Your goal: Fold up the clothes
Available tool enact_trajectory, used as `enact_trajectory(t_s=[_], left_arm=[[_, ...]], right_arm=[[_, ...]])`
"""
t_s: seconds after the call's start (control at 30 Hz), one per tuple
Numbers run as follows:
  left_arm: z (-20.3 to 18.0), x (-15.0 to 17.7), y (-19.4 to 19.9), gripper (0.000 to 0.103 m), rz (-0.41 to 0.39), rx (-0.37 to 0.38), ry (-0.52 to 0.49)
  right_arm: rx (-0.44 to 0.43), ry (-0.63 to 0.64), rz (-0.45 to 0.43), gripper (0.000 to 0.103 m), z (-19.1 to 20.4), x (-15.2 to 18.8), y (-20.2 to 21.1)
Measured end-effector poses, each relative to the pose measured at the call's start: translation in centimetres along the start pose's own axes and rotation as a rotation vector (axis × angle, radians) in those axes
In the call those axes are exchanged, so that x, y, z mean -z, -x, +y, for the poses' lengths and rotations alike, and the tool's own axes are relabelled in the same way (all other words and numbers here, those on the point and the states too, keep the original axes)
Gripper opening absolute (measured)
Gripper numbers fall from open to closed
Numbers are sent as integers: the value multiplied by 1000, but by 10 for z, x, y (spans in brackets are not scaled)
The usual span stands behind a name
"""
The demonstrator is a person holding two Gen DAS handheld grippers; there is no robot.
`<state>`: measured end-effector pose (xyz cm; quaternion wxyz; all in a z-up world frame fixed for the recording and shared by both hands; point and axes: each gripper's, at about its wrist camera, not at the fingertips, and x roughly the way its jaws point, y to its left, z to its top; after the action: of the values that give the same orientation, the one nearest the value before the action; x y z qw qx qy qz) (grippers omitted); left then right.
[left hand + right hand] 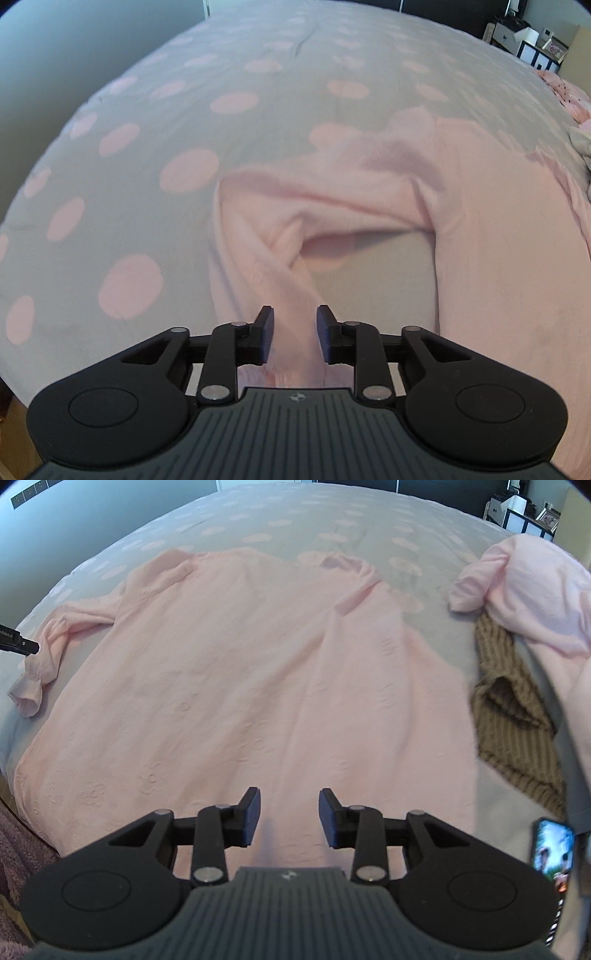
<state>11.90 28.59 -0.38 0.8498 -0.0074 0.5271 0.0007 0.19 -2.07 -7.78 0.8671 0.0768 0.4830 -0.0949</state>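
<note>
Pink blouse [236, 672] lies flat on the bed [155, 110], soft and limp. Left claw [294, 332] straddles the sleeve [258, 240], unpinched; right claw [289, 818] hangs empty, part-open, over the hem. Take cuff and hem.

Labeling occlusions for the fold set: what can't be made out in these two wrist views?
- Left wrist: pink top runs off the right edge; its sleeve end hides behind the left gripper.
- Right wrist: the hem hides behind the right gripper; phone screen too blurred to read.
</note>
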Motion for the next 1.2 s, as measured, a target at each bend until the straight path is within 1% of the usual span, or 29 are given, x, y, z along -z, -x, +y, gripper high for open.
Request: enact_trajectory(t_s=[0.03,0.1,0.17,0.2,0.23,0.33,0.4,0.5,0.53,0.67,0.8,0.87,0.93,1.0,1.07,1.13,1.2], left_arm=[[1,4,-4,40,17,8,4],[1,12,-14,40,62,24,6],[2,15,-19,37,85,24,12],[3,16,-20,28,86,29,16],[4,17,-21,17,88,33,19],[5,15,-16,3,69,18,34],[0,10,-2,2,14,2,22],[-17,3,27,1,-84,-12,-40],[-24,0,38,1,-117,-6,-63],[-65,-6,82,0,-234,73,-168],[-112,-1,112,0,-281,189,-307],[-135,5,117,0,-280,252,-369],[-158,16,114,0,-255,323,-414],[-176,25,111,0,-222,368,-452],[-191,36,105,0,-190,358,-491],[-195,42,100,0,-159,353,-486],[-193,46,94,0,-144,323,-478]], right_arm=[[1,5,5,39,8,3,-5],[-19,27,22,39,22,9,-13],[-48,61,39,39,34,14,-19],[-55,78,39,40,38,16,-20],[-61,95,37,41,42,18,-21],[-65,111,30,43,44,21,-20],[-63,95,27,44,38,21,-18],[-46,66,24,44,28,21,-16],[-44,59,22,44,26,21,-15],[-47,50,10,45,22,22,-11],[-56,53,-4,46,22,23,-6],[-59,52,-12,47,21,23,-4],[-58,48,-19,47,20,22,-2],[-61,44,-21,47,19,23,0],[-64,44,-22,47,18,23,1],[-68,47,-23,48,18,24,1],[-74,49,-24,50,18,25,2]])
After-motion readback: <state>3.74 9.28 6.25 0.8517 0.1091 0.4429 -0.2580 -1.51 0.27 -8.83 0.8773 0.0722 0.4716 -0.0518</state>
